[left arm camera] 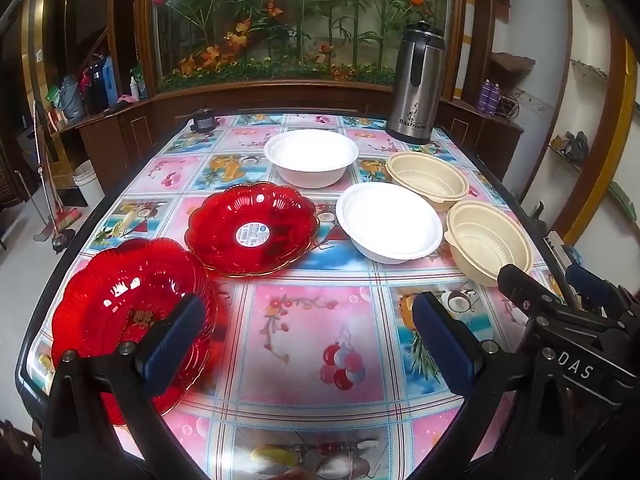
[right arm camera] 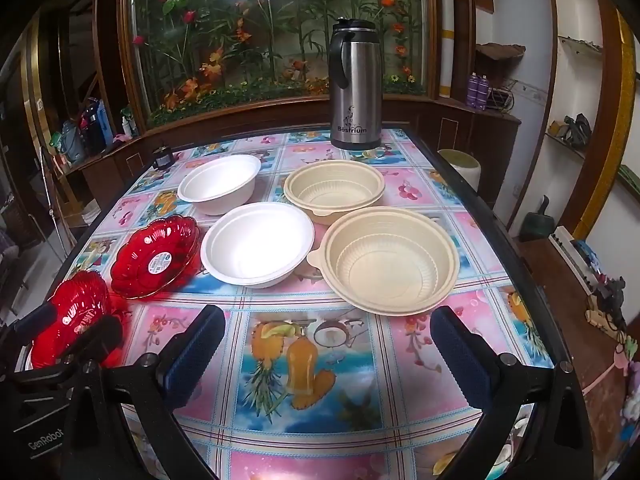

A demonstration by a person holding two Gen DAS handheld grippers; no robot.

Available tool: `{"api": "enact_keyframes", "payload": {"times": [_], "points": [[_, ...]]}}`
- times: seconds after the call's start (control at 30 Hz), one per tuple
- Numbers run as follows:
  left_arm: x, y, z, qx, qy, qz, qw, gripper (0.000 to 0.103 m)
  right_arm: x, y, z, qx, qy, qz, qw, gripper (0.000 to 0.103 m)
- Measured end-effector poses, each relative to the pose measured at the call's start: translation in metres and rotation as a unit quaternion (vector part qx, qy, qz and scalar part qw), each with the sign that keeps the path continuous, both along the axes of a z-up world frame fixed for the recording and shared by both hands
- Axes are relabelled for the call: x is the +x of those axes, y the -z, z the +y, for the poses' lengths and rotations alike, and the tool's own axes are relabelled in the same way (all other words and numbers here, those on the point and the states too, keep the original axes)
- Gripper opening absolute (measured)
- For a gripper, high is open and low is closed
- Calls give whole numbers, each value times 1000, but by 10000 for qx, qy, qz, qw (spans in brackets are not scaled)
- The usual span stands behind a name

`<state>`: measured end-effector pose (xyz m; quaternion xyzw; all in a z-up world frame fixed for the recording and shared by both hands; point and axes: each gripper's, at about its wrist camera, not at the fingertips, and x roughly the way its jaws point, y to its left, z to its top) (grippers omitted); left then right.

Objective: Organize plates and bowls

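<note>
Two red scalloped plates lie on the left of the table: the near one and the far one. Two white bowls, near and far, stand in the middle. Two beige bowls, near and far, stand on the right. My left gripper is open and empty, its left finger over the near red plate's rim. My right gripper is open and empty, just in front of the near beige bowl.
A steel thermos jug stands at the table's far edge. A small dark object sits at the far left corner. The table has a colourful patterned cloth. Wooden cabinets and a plant display stand behind it.
</note>
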<state>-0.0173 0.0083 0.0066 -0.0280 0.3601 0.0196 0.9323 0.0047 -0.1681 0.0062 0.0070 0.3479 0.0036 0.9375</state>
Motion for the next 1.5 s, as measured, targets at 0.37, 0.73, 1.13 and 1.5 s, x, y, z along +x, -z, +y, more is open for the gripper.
{"api": "enact_keyframes", "payload": {"times": [0.37,0.73,1.13,1.5], "points": [[0,2,3,1,-34,35,10000,103,0,1,-3,27,-21,49,10000,103],[-1,2,5,8,-75,65,10000,103,1,1,-1,28,-31,44,10000,103],[-2,2,8,-6,-112,91,9999,103,0,0,1,1,-50,39,10000,103],[-2,3,10,1,-121,99,9999,103,1,0,3,-16,-79,37,10000,103]]}}
